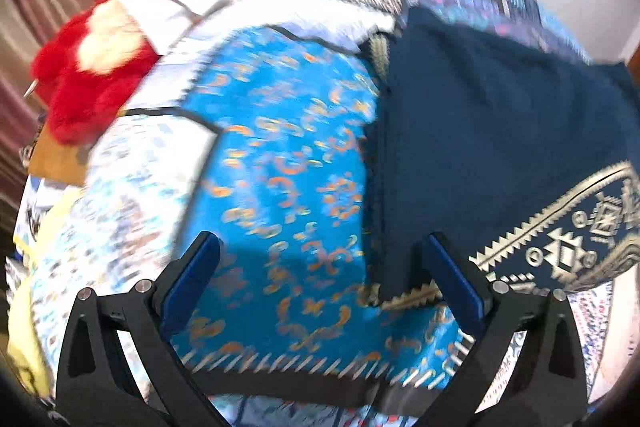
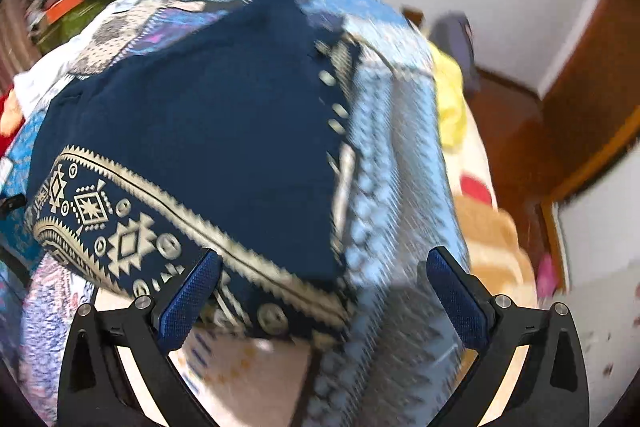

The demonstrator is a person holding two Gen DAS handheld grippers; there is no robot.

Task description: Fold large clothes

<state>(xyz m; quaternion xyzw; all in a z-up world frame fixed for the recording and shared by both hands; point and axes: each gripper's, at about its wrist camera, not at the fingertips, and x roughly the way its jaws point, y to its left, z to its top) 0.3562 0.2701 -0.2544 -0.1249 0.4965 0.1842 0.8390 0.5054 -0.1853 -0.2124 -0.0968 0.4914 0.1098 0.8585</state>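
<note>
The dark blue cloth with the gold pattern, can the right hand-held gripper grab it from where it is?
Probably yes. The right hand-held gripper is wide open, and the patterned edge of the dark blue cloth lies right below its fingers with nothing covering it. The view is blurry, though.

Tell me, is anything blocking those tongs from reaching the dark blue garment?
Nothing visible does. The navy garment lies spread on the patterned bedspread, right below the open right tongs; its embroidered border is uncovered. The left tongs are open too.
</note>
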